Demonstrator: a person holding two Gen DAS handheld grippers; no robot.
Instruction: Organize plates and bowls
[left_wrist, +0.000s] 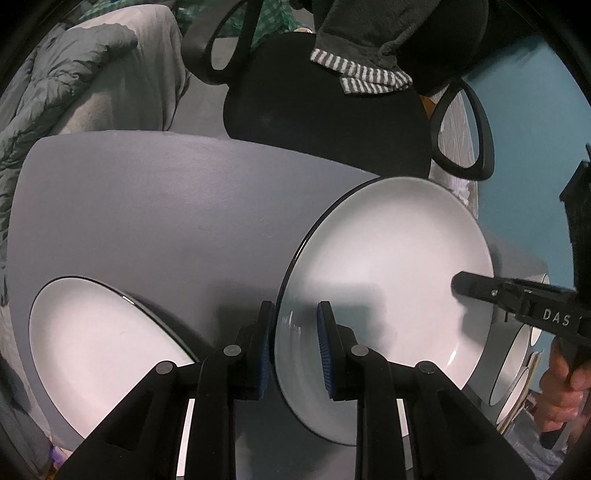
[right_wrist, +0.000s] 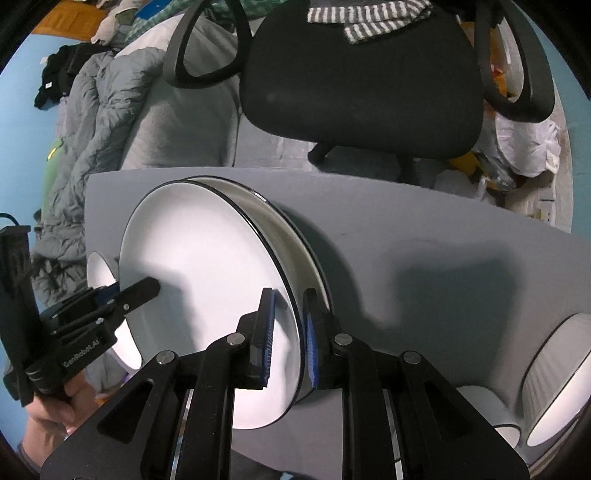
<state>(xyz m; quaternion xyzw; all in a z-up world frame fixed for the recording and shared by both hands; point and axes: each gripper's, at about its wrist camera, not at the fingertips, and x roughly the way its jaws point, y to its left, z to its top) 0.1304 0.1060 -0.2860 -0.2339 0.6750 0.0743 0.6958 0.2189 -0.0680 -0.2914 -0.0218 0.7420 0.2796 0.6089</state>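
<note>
A: Item one: white plate (left_wrist: 384, 280), black-rimmed. We hold it by both edges over the grey bench (left_wrist: 147, 206). Our left tongs (left_wrist: 293, 347) are nearly closed, blue pads pinching its rim at 6 o'clock in the left wrist view. Our right tongs (right_wrist: 286, 339) are likewise narrow and clamped on the opposite rim.

B: Item two, from the right wrist view: a second plate (right_wrist: 291, 236) sits directly under the held one, its rim showing at 1 o'clock of it. We cannot tell whether the two touch.

A: Item three: another white plate (left_wrist: 107, 350) lies flat on the bench at 8 o'clock in the left wrist view, apart from the held one.

B: Item four: ribbed white bowls (right_wrist: 557, 373) at 4 o'clock in the right wrist view, near the bench edge. A smaller white dish (right_wrist: 491, 413) lies just beside them.

A: Surroundings: black office chair (right_wrist: 362, 88) beyond the bench at 12 o'clock, a striped cloth (right_wrist: 369, 18) draped on it. Grey quilt (right_wrist: 110, 110) at 10 o'clock.

B: Obstructions: the tongs' own black linkages cover the near part of the bench in both views. A hand (left_wrist: 565, 387) shows at 4 o'clock in the left wrist view.
</note>
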